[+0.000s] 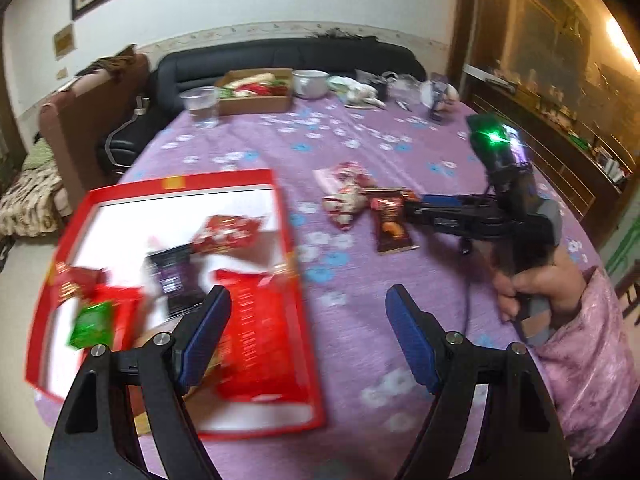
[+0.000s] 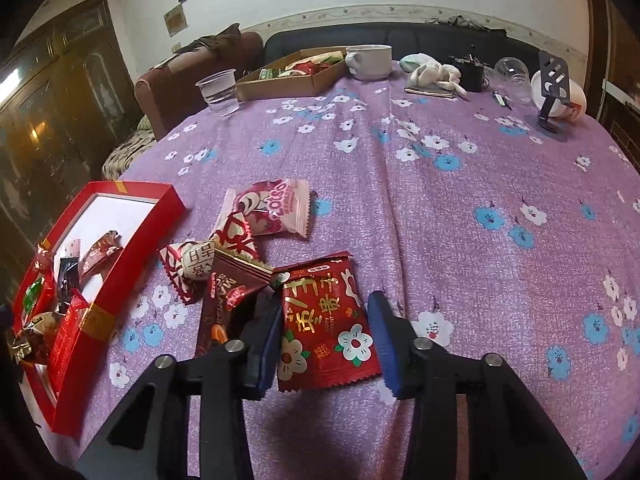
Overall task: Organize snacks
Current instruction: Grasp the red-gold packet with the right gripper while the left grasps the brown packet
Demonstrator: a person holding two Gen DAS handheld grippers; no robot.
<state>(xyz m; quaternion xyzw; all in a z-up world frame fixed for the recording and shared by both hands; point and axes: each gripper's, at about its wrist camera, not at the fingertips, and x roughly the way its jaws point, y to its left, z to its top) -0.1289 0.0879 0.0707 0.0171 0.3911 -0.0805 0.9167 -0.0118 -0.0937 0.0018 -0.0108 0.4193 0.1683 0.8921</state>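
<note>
A red snack packet [image 2: 324,320] with white flowers lies flat and uncreased on the purple tablecloth. My right gripper [image 2: 326,300] straddles it, its blue pads [image 2: 268,344] close against both side edges. To its left lie a brown packet [image 2: 228,292], a red-and-white candy [image 2: 192,268] and a pink packet [image 2: 276,208]. The red box [image 2: 132,190] at the left holds several snacks. My left gripper [image 1: 307,292] hovers open and empty over the right rim of the red box [image 1: 188,180]. From there the right gripper [image 1: 404,200] shows at the snack pile [image 1: 352,196].
At the table's far side stand a cardboard box of snacks [image 2: 288,80], a plastic cup [image 2: 218,92], a white bowl [image 2: 368,62], a crumpled cloth [image 2: 428,70] and a phone stand [image 2: 552,80]. A hand in a pink sleeve [image 1: 532,288] holds the right gripper. A dark sofa sits behind.
</note>
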